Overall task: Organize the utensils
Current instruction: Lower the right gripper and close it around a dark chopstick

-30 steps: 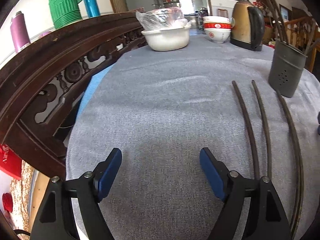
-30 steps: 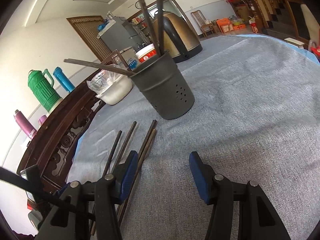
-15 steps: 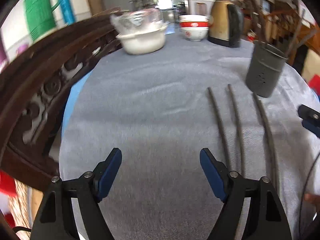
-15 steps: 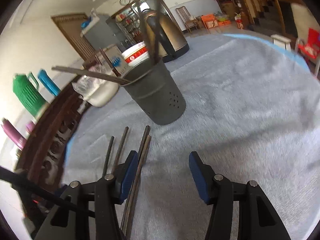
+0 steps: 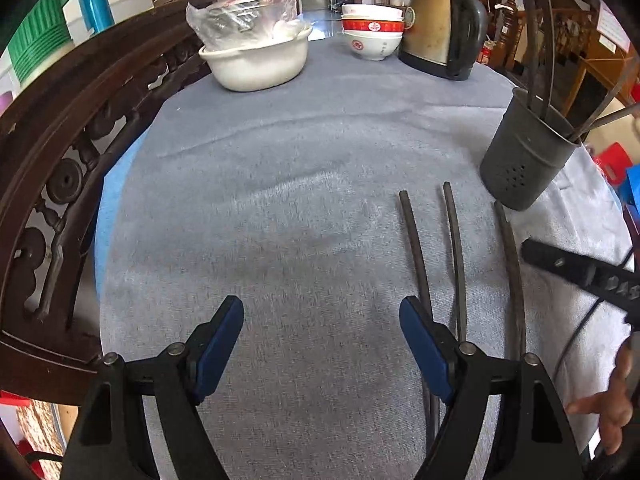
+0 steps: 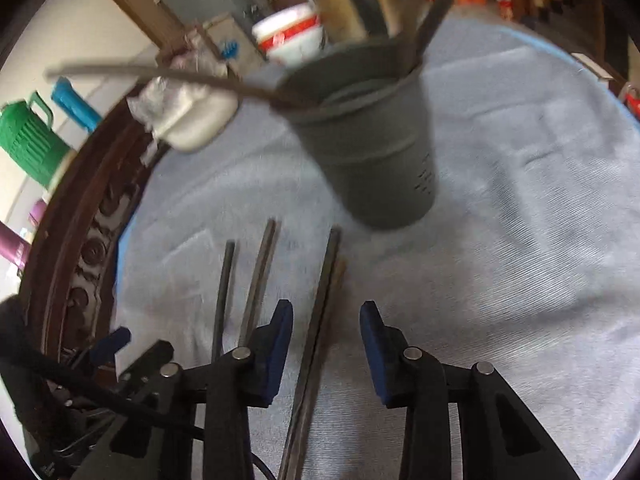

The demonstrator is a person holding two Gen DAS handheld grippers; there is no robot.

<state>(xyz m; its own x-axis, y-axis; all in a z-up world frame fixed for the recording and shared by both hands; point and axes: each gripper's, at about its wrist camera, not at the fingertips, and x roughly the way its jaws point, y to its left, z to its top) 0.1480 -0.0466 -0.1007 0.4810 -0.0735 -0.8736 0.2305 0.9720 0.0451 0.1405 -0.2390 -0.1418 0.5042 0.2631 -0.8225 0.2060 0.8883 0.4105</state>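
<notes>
The right gripper is low over the grey cloth with its jaws apart, and a pair of dark chopsticks lies on the cloth between the two blue pads, not touched by them. Just to the left of this pair two more single chopsticks lie on the cloth, side by side. The left gripper is also wide open and holds nothing; the nearest chopstick passes under its right finger. A little farther, the grey utensil holder stands upright near the tips of the chopsticks, with several chopsticks already inside. At the far side of the table are a white basin, stacked bowls and a kettle.
</notes>
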